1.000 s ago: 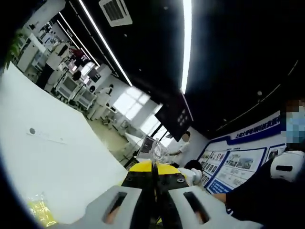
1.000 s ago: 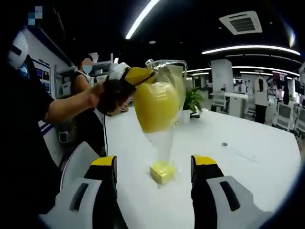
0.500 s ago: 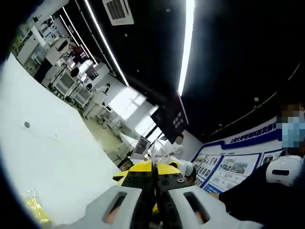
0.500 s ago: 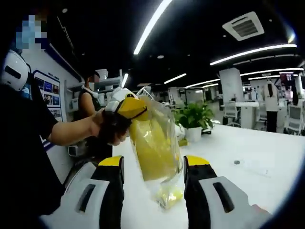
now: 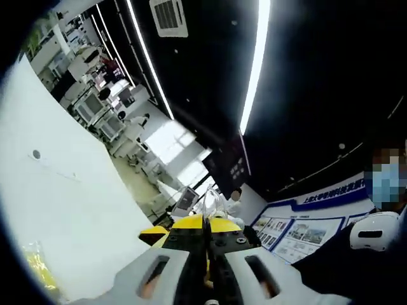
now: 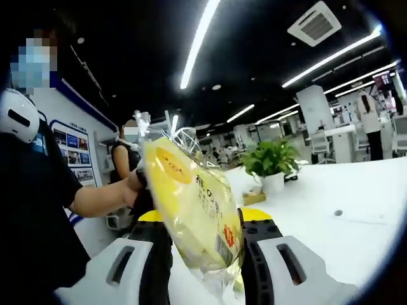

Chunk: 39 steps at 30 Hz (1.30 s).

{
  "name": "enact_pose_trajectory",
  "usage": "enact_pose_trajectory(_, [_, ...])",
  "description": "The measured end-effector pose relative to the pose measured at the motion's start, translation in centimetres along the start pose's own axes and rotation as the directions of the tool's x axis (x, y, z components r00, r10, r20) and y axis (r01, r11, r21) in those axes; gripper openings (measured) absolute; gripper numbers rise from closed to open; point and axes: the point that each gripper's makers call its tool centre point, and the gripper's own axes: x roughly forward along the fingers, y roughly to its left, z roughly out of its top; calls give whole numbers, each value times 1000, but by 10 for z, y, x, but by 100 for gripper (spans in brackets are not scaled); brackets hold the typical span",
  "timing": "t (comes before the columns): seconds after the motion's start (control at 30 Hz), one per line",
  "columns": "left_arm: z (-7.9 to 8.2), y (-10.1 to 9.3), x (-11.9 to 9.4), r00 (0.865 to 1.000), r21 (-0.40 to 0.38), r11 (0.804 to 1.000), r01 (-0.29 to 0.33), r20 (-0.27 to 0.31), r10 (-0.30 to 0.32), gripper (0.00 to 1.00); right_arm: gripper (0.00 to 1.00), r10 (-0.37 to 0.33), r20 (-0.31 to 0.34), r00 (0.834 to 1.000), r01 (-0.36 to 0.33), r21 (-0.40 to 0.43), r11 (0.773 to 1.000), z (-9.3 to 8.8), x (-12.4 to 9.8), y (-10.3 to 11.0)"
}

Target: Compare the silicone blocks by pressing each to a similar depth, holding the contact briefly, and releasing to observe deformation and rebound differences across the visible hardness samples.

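A clear plastic bag [image 6: 194, 213] packed with yellow silicone blocks hangs in the air above the white table [image 6: 356, 190]. My left gripper [image 5: 205, 223] is shut on the bag's crinkled top [image 5: 213, 202]. In the right gripper view a person's hand [image 6: 135, 180] holds that gripper behind the bag. My right gripper [image 6: 203, 219] is open, with the bag hanging between its jaws and nearly filling the gap; I cannot tell if they touch it. A loose yellow block [image 5: 38, 270] lies on the table [image 5: 70, 210] at the lower left of the left gripper view.
A potted plant [image 6: 272, 166] stands on the table beyond the bag. A small round mark [image 6: 338, 213] sits in the tabletop to the right. A person in dark clothes [image 6: 32, 216] stands close at the left. Office desks and chairs lie further back.
The bag has come closer to the right gripper and now hangs between its jaws, which have narrowed. The loose block below is now hidden behind the bag in the right gripper view.
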Motion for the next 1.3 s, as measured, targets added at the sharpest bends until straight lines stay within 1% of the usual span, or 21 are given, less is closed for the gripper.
enact_pose_trajectory(0.2, [1,5,-3,1000,4,1000,-7,-1,7,0,26,16,-4,1000,-16,-12,1000,-3,3,3])
enact_pose_trajectory(0.27, [1,6,-3,1000,14,1000,-10,-4,10,0,23,17,-7,1000,-17,-1,1000,-4,3,3])
enact_pose_trajectory(0.63, [0,9,-4,1000,10,1000,-25,-2,25,0,16,6,-37,999,-4,62,998,-8,3,4])
enact_pose_trajectory(0.73, [-1,11,-5,999,12,999,-32,-4,32,0,15,4,-52,999,0,77,997,-9,3,5])
enact_pose_trajectory(0.83, [-2,11,-5,999,11,999,-31,-6,31,0,14,5,-54,999,-2,57,998,-10,3,5])
enact_pose_trajectory(0.9, [-3,11,-5,999,11,999,-35,-9,35,0,13,11,-61,998,-7,66,998,-11,3,6])
enact_pose_trajectory(1.07, [-4,12,-6,999,11,999,-36,-8,36,0,12,5,-67,998,-2,45,999,-12,2,5])
enact_pose_trajectory(1.23, [-5,11,-6,999,5,999,-31,-8,31,0,12,9,-68,998,-6,46,999,-11,2,6])
enact_pose_trajectory(1.3, [-4,11,-5,999,2,999,-33,-6,33,0,13,8,-71,997,-2,73,997,-11,2,5])
